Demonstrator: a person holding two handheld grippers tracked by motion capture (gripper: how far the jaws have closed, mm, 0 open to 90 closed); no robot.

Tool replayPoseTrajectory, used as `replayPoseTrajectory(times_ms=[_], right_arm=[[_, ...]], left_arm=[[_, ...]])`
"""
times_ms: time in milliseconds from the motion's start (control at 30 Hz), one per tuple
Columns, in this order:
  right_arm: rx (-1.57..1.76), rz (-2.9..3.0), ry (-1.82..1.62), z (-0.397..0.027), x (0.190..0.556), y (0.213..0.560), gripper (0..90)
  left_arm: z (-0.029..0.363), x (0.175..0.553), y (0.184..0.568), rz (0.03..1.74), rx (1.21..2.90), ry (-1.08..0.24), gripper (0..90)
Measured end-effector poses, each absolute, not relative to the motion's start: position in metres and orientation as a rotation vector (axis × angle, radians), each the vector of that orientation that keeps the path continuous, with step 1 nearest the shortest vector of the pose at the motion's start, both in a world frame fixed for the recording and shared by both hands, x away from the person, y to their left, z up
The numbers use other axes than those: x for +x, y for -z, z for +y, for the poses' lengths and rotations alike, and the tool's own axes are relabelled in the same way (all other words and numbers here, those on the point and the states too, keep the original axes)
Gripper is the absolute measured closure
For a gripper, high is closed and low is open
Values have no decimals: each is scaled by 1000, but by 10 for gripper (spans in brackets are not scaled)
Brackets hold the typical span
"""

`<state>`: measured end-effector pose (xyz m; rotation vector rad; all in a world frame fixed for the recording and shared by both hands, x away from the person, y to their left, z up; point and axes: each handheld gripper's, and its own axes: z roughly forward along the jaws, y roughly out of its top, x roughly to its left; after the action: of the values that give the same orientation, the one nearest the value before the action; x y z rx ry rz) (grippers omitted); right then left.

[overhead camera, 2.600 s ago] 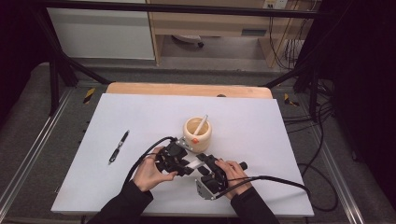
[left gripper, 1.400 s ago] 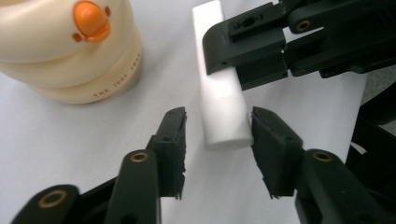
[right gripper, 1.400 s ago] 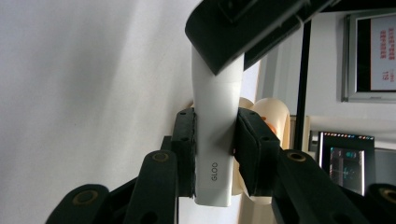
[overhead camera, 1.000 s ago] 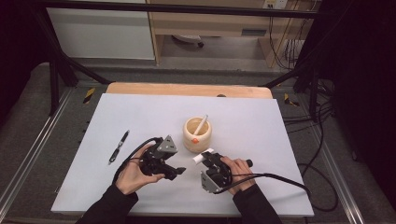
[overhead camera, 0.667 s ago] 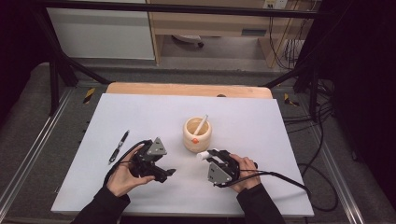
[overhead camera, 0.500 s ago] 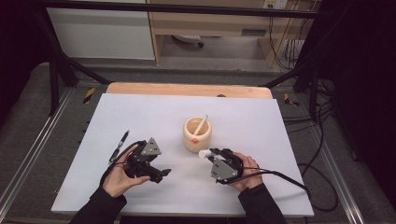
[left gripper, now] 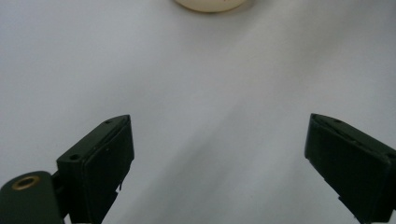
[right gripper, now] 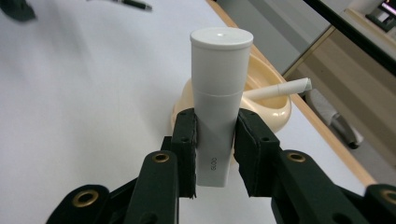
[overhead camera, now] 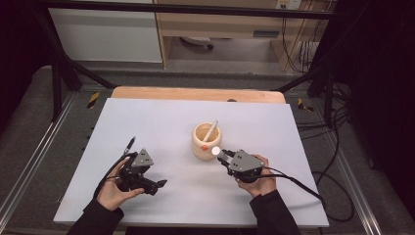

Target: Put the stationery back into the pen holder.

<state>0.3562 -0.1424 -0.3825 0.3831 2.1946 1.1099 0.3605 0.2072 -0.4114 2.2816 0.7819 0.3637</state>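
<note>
Right fingers (right gripper: pixel 215 154) clamped on white tube (right gripper: pixel 218 93), cream cup (right gripper: pixel 268 100) just behind it; left fingers (left gripper: pixel 219 158) just opened wide, nothing between them, bare surface (left gripper: pixel 210 84) beneath

There are two grippers: the left gripper (overhead camera: pixel 155 185) near the front left of the white table (overhead camera: pixel 161 117) and the right gripper (overhead camera: pixel 221 156) near the front middle. There is one white tube (right gripper: pixel 217 100), one cream cup (overhead camera: pixel 206 140) in the middle of the table, one white stick (overhead camera: pixel 210 131) in that cup, and one black pen (overhead camera: pixel 128 145) toward the left edge.
</note>
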Motion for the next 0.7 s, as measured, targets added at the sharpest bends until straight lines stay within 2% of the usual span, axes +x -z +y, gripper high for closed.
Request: replayPoseTrajectory(times_ms=[700], right_arm=[[759, 2108, -1471, -139, 387, 362, 703]], left_arm=[[246, 356, 423, 879, 2203, -372, 68]])
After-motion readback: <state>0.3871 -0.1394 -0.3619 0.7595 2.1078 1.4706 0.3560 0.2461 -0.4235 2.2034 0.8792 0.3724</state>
